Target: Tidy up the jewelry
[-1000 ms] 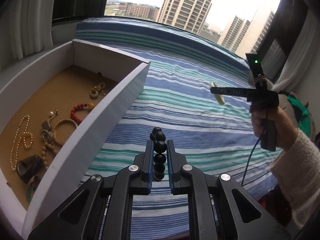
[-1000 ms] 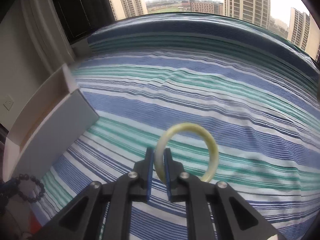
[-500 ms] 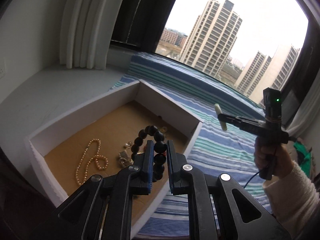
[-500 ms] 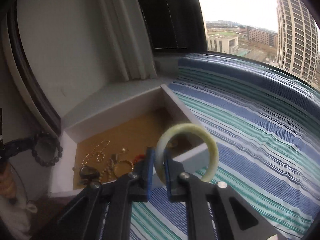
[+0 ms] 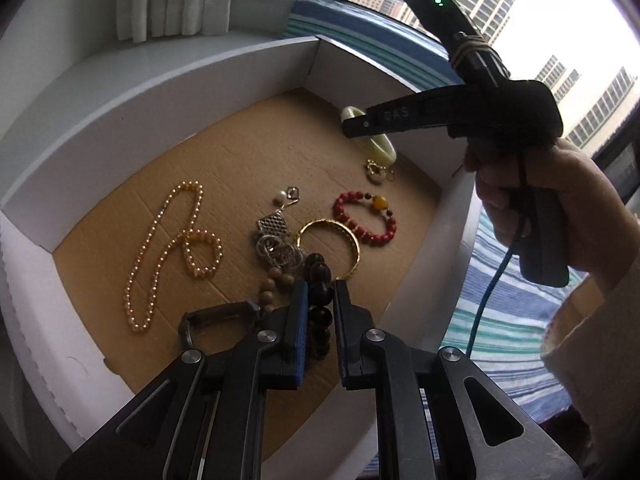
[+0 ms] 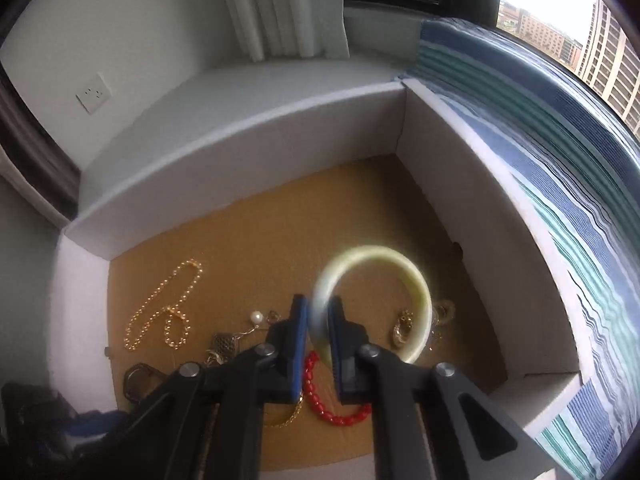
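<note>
My left gripper [image 5: 318, 292] is shut on a dark beaded bracelet [image 5: 320, 280] and hangs over the near part of the white box [image 5: 120, 120]. My right gripper [image 6: 318, 312] is shut on a pale green bangle [image 6: 416, 284], above the box's cardboard floor [image 6: 280, 232]. In the left wrist view the right gripper [image 5: 348, 126] reaches over the far right corner with the bangle [image 5: 380, 148] in its tip. On the floor lie a pearl necklace [image 5: 160, 240], a red bead bracelet [image 5: 364, 216], a gold bangle [image 5: 344, 232] and silver pendants [image 5: 276, 236].
A striped blue and green cloth [image 6: 560, 168] covers the surface right of the box. A hand [image 5: 552, 200] in a cream sleeve holds the right gripper's grip. White curtains [image 6: 280, 8], a wall socket [image 6: 93, 93] and a window sill lie behind the box.
Both grippers have swung left from over the striped cloth to above the box, each still holding its piece. The right gripper now points down at the box floor.
</note>
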### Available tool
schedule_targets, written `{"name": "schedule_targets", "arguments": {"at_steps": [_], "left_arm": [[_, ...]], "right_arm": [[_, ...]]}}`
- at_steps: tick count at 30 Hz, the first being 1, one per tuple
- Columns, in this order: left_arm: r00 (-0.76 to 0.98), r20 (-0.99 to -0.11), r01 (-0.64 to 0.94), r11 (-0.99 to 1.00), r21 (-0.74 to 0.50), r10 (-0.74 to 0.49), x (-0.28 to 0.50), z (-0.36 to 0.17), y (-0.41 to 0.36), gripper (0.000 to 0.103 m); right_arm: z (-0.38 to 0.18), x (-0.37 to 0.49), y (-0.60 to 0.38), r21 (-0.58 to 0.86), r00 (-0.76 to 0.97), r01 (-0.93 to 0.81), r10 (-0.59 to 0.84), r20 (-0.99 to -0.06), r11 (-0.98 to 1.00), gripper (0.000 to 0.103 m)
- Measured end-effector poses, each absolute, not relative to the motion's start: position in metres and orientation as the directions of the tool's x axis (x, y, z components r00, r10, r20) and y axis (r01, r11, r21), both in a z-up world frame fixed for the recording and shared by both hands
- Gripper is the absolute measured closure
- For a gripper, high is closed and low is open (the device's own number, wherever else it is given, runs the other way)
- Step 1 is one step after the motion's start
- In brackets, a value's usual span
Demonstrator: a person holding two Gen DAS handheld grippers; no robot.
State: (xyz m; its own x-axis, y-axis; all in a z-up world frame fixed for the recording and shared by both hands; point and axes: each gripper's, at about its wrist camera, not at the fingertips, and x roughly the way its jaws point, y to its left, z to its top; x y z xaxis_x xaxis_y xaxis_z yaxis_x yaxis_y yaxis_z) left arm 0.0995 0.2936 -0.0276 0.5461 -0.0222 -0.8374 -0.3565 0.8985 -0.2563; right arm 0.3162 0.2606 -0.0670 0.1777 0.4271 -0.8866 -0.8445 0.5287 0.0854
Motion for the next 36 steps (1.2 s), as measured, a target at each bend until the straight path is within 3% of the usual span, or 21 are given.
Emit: {"name": "schedule_targets", "arguments": {"at_steps": [3,4,5,7,12,14,17,21,28,36], "left_arm": [[0.548,-0.836,-0.386,0.885,-0.261,-0.008,0.095,-0.028,0.297,0.087],[0.553,-0.833,-0.394,0.883,-0.256,0.005,0.092,-0.025,0.298,0.074],[0.561,-0.827,-0.403,0.882,-0.246,0.026,0.090,-0.022,0.297,0.056],[0.575,-0.810,-0.429,0.885,-0.181,0.113,0.082,-0.014,0.296,0.035],[0.571,-0.745,-0.518,0.855,-0.002,0.345,0.067,0.011,0.280,0.003],[0.548,-0.708,-0.577,0.814,0.068,0.447,0.066,0.019,0.275,0.001],[0.493,-0.649,-0.665,0.732,0.148,0.579,0.062,0.031,0.264,0.001],[0.445,-0.573,-0.721,0.654,0.227,0.689,0.054,0.037,0.250,0.001],[0.450,-0.731,-0.707,0.705,0.060,0.513,0.051,0.031,0.258,0.001],[0.429,-0.728,-0.737,0.674,0.060,0.534,0.045,0.029,0.266,0.001]], "right_arm": [[-0.082,0.320,0.275,0.079,0.182,-0.834,0.406,-0.895,0.547,0.089],[-0.083,0.321,0.274,0.101,0.173,-0.827,0.421,-0.891,0.553,0.089],[-0.082,0.322,0.273,0.134,0.156,-0.819,0.441,-0.884,0.558,0.079],[-0.075,0.323,0.266,0.185,0.143,-0.803,0.485,-0.863,0.566,0.060],[-0.044,0.309,0.230,0.171,0.203,-0.809,0.541,-0.816,0.562,0.055],[-0.032,0.298,0.212,0.162,0.220,-0.823,0.569,-0.793,0.544,0.038],[-0.018,0.276,0.181,0.153,0.230,-0.843,0.602,-0.765,0.516,0.024],[-0.012,0.244,0.152,0.110,0.247,-0.869,0.617,-0.747,0.482,0.021],[-0.008,0.221,0.131,0.039,0.320,-0.855,0.585,-0.746,0.517,0.020],[-0.008,0.210,0.138,-0.019,0.336,-0.867,0.556,-0.760,0.498,0.019]]}}
